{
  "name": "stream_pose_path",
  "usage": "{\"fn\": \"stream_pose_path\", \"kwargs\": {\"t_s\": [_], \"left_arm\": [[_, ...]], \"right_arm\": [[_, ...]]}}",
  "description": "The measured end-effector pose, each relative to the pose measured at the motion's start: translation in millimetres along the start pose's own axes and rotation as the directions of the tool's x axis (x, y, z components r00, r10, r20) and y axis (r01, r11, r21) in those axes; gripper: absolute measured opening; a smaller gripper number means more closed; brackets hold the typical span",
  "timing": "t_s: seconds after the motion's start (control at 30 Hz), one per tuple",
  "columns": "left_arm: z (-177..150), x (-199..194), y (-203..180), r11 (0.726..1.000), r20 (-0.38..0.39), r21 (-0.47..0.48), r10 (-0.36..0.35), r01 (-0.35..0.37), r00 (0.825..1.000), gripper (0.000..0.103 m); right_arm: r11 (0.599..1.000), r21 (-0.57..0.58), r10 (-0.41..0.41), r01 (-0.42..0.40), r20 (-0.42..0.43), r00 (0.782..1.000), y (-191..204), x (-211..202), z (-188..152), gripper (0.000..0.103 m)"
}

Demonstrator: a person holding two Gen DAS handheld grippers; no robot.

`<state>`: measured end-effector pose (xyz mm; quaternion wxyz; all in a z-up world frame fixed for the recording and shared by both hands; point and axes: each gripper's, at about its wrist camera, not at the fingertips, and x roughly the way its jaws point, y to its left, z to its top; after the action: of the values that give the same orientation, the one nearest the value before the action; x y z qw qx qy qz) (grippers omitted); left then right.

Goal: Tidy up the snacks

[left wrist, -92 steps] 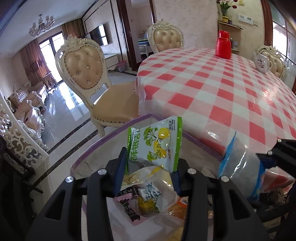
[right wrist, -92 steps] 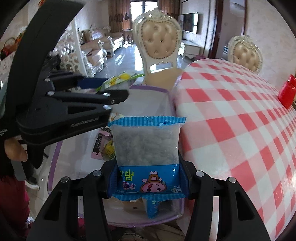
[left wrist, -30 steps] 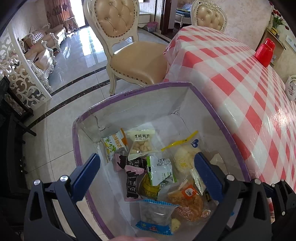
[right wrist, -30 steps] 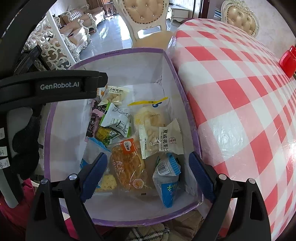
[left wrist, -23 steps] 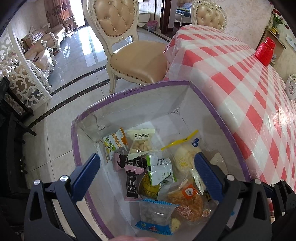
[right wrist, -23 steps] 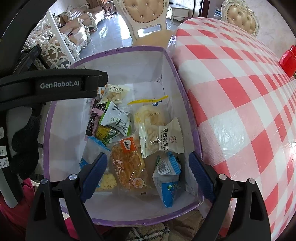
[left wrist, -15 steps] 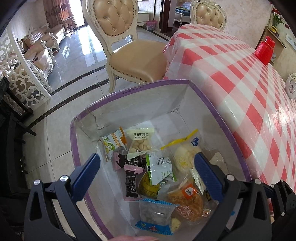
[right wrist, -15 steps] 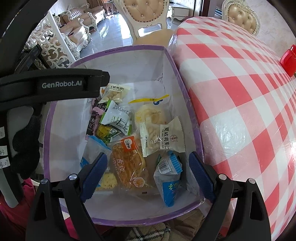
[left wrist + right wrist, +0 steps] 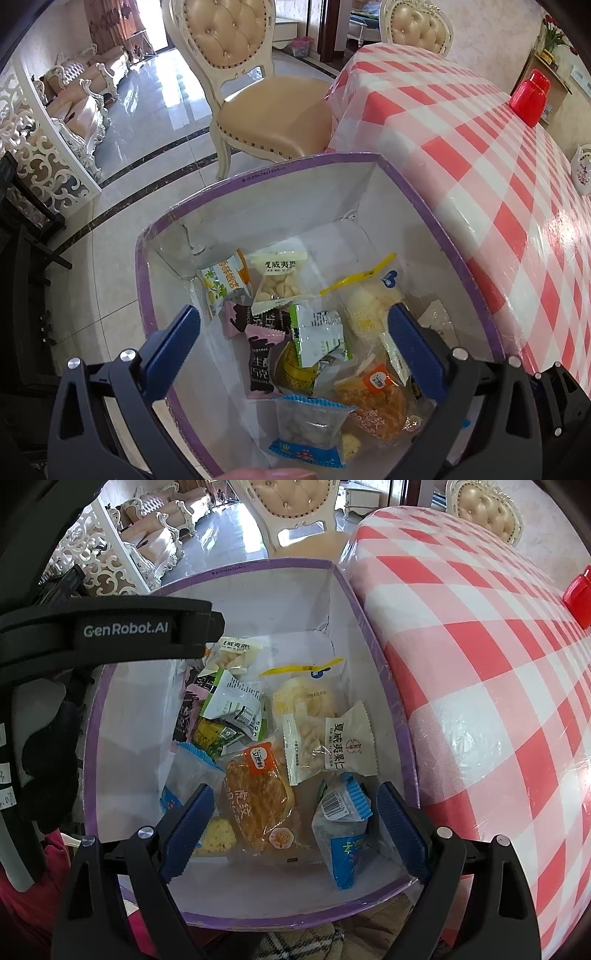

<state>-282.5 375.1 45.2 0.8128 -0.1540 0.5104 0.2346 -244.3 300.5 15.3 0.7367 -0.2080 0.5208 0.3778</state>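
Right wrist view: purple-rimmed box [image 9: 384,686] holds mixed snack packets [image 9: 258,794].

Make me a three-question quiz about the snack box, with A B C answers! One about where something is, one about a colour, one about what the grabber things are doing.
1. Where do the snack packets lie?
A. On the checked tablecloth
B. Inside the purple-rimmed white cardboard box
C. On the chair seat

2. What colour is the lidded plastic container on the table?
A. Red
B. Green
C. Black

3. How do the jaws of both grippers stand?
A. Shut on a packet
B. Shut on the box rim
C. Wide open, holding nothing

Answers:
1. B: the packets lie piled on the floor of the purple-rimmed white cardboard box.
2. A: the lidded plastic container is bright red.
3. C: the left gripper and the right gripper both show a broad gap with no packet pinched.
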Motion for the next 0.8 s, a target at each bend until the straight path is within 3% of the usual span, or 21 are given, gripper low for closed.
{"fn": "stream_pose_path", "kwargs": {"t_s": [0.8], "left_arm": [[2.8, 10.2, 4.5, 1.000, -0.029, -0.030, 0.009, -0.010, 1.000, 0.102]], "right_arm": [[1.000, 0.005, -0.001, 0.001, -0.005, 1.000, -0.1, 2.2, -0.5, 0.087]]}}
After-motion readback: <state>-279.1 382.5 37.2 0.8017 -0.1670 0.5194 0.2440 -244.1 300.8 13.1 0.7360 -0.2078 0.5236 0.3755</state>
